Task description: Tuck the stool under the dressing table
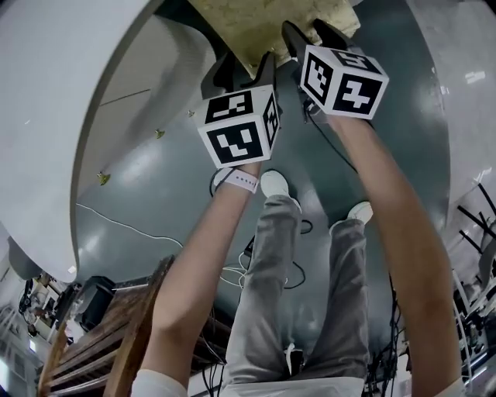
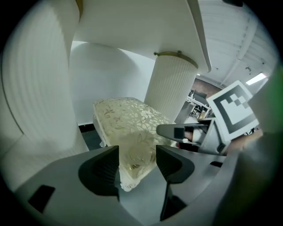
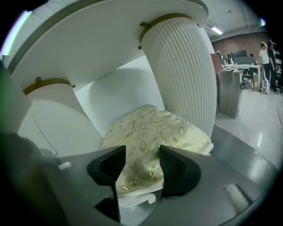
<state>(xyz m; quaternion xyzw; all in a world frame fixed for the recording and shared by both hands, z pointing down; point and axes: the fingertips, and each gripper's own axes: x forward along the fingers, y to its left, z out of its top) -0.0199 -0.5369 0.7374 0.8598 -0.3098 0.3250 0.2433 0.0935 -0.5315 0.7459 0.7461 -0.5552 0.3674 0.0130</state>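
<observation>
The stool (image 1: 263, 23) has a cream cushion with a gold floral pattern and a white frame; it stands under the white dressing table (image 1: 62, 101), between the table's fluted legs (image 3: 185, 75). My left gripper (image 1: 244, 71) is shut on the cushion's near corner (image 2: 135, 161), which fills the gap between the jaws. My right gripper (image 1: 311, 35) grips the cushion's front edge (image 3: 141, 163) a little to the right, with both pads against the fabric. Its marker cube and jaw (image 2: 185, 132) show at the right of the left gripper view. The stool's legs are mostly hidden.
The table's round white top curves over the left of the head view. A second fluted leg (image 2: 170, 88) stands just behind the stool. Below are the person's legs and white shoes (image 1: 275, 186), floor cables (image 1: 116, 221) and a wooden rack (image 1: 108, 333). Desks stand far off (image 3: 241, 66).
</observation>
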